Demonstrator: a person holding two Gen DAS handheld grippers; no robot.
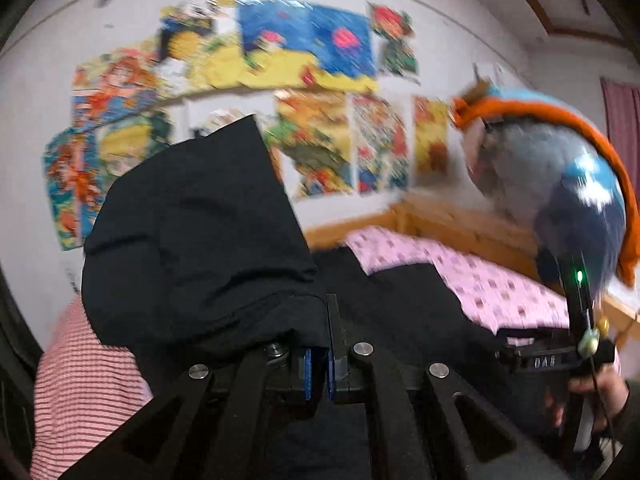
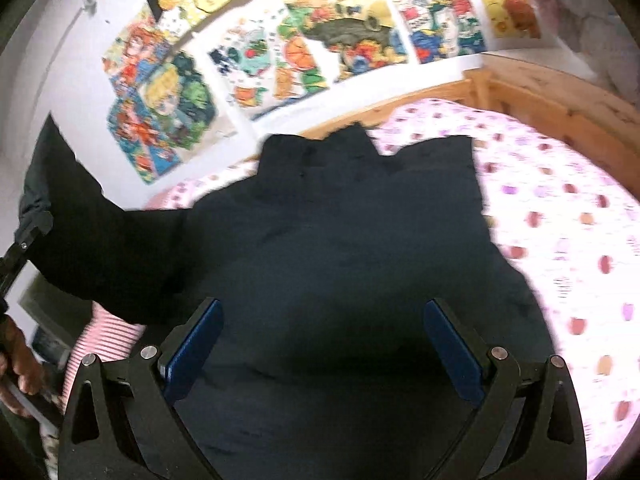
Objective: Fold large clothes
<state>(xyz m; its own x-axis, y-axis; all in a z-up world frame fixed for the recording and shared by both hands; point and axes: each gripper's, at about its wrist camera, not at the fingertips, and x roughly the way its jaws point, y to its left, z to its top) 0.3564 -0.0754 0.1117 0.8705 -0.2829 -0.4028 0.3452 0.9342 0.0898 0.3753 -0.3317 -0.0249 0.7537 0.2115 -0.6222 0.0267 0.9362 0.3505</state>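
A large black garment [image 2: 340, 240] lies spread over the bed, blurred by motion. In the right wrist view my right gripper [image 2: 322, 344] hovers just above it, open, its blue pads [image 2: 192, 348] wide apart and nothing between them. One sleeve [image 2: 92, 236] is lifted off to the left, where my left gripper [image 2: 34, 226] holds its end. In the left wrist view the left gripper [image 1: 318, 372] is shut on that black fabric, and the sleeve [image 1: 200, 220] stands bunched up in front of the lens, hiding part of the wall.
A pink patterned sheet [image 2: 560, 220] covers the bed inside a wooden frame [image 2: 540, 92]. Red-and-white striped bedding [image 1: 80, 380] lies at the near left. Colourful posters [image 1: 312, 52] cover the white wall. A blue and orange plush toy [image 1: 560, 160] sits at the right.
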